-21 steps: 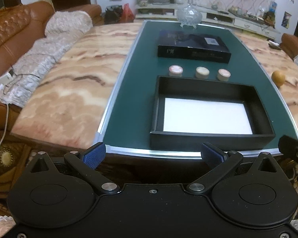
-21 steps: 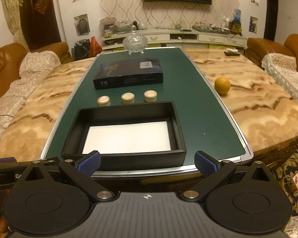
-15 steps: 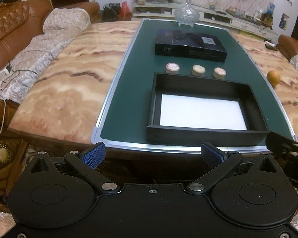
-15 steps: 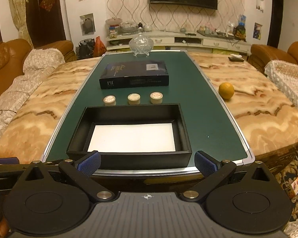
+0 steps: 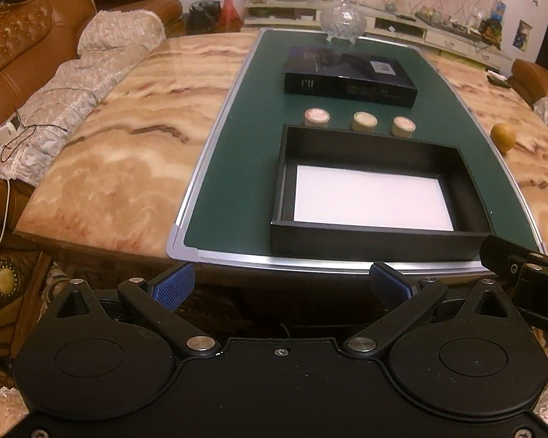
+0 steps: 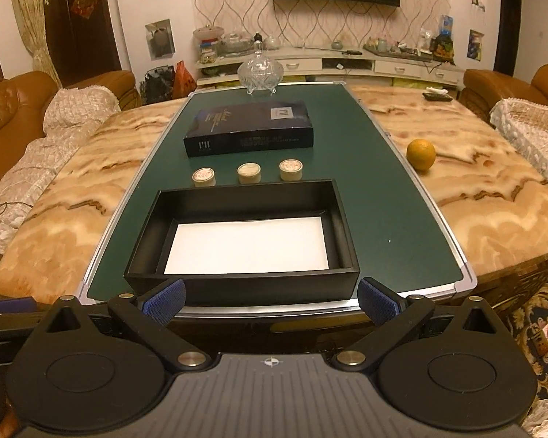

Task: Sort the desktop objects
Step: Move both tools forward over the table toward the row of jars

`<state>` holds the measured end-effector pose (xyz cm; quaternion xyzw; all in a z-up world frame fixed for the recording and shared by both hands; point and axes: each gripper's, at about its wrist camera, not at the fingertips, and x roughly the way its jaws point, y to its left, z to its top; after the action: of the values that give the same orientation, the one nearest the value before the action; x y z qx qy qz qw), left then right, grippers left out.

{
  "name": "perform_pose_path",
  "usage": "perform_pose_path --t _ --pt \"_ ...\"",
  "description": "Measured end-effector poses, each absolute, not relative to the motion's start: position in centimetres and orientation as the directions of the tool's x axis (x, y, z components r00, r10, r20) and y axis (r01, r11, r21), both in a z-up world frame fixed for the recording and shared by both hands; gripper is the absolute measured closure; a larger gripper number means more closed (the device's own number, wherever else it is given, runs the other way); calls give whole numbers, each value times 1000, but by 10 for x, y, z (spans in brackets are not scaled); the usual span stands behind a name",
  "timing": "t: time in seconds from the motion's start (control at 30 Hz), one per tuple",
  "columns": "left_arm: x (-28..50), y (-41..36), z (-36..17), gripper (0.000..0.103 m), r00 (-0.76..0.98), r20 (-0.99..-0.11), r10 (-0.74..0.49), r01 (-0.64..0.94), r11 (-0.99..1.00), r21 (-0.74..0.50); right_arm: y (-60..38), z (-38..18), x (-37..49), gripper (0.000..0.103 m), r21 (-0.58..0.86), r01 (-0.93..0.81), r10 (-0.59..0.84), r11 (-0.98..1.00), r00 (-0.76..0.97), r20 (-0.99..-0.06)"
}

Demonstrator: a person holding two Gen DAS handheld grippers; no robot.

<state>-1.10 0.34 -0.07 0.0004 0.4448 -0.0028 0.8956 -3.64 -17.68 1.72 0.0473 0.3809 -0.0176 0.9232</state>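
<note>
From the left wrist, your left hand-held gripper is hanging wide apart before the desk; the open black tray is lying crosswise. From the right wrist, your right hand-held gripper is gaping too; three round tins are lining up left-to-right between tray and dark box, its long axis crosswise

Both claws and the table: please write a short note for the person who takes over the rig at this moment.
Left claw: open, holds nothing, in front of the table's near edge.
Right claw: open, holds nothing, same place.
Open black box: near end of the green mat, only a white liner inside.
Three small round containers: in a row behind the box.
Dark closed box: farther back.
Orange: on the marble, right of the mat.
Done: nothing sorted. Left: everything.
</note>
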Motion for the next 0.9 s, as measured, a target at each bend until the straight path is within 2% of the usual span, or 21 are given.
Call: perform_pose_path --t 0.7,0.9 --pt "25 2 1 0 590 -807 21 -8 1000 20 -173 14 2 0 53 55 3 997 664 -748" --pt "50 2 4 0 594 -804 4 -16 1000 -7 -182 16 25 0 75 80 5 994 651 -759"
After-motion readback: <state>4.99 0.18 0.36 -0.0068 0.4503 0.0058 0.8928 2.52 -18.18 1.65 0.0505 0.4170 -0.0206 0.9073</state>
